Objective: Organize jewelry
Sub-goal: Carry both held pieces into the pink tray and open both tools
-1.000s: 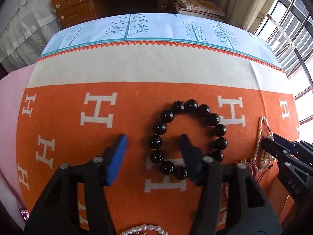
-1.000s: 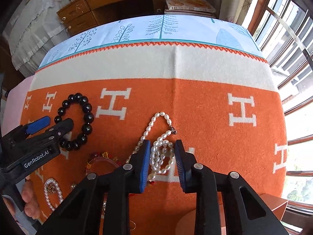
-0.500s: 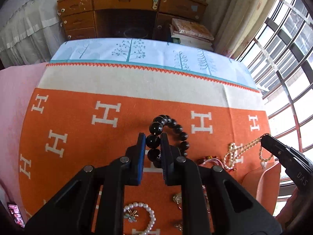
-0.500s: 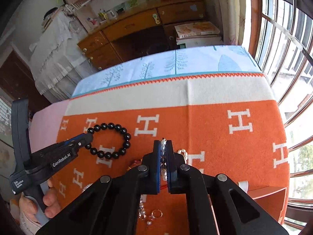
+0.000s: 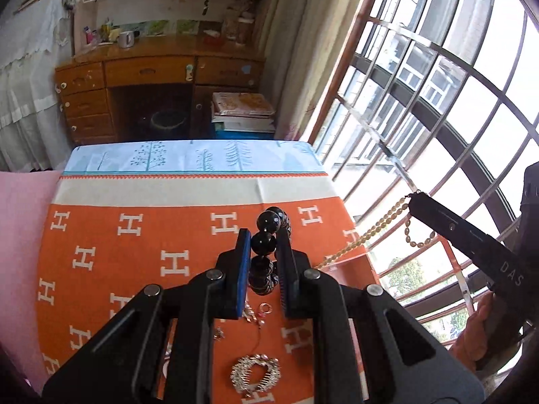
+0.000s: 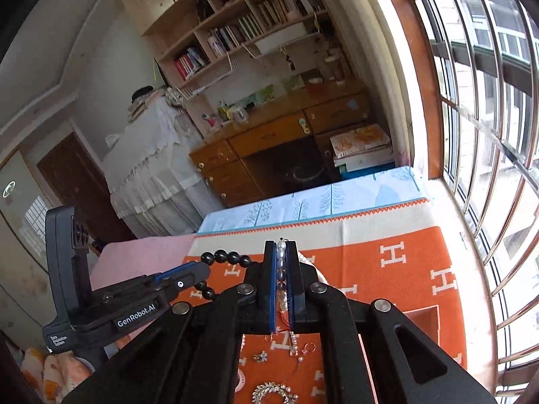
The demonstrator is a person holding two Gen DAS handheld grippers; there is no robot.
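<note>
A: Left claw [image 5: 264, 267]: what does it carry?

B: Its blue pads are clamped on a black bead bracelet [image 5: 267, 235], lifted clear of the orange H-patterned blanket [image 5: 134, 252]. Several beads stand above the claw tips; the rest hang between the pads.

A: And the right claw [image 6: 283, 281]?

B: Pressed together on a pearl necklace [image 6: 281, 269]. In the left wrist view the same strand [image 5: 370, 232] trails from that claw [image 5: 416, 200] back down toward the blanket's window-side edge, with a short loop hanging below the tip. It too is off the blanket.

A: What lies on the blanket itself?

B: Toward its near edge, under both claws: a silver rhinestone hair comb [image 5: 256, 372], a small ring [image 5: 266, 308] and some fine chain pieces, too small to name. Beyond the blanket's far edge is a pale blue tree-print sheet [image 5: 188, 158], then a wooden desk [image 5: 158, 74]. A barred window [image 5: 438, 101] runs along the blanket's right side.
</note>
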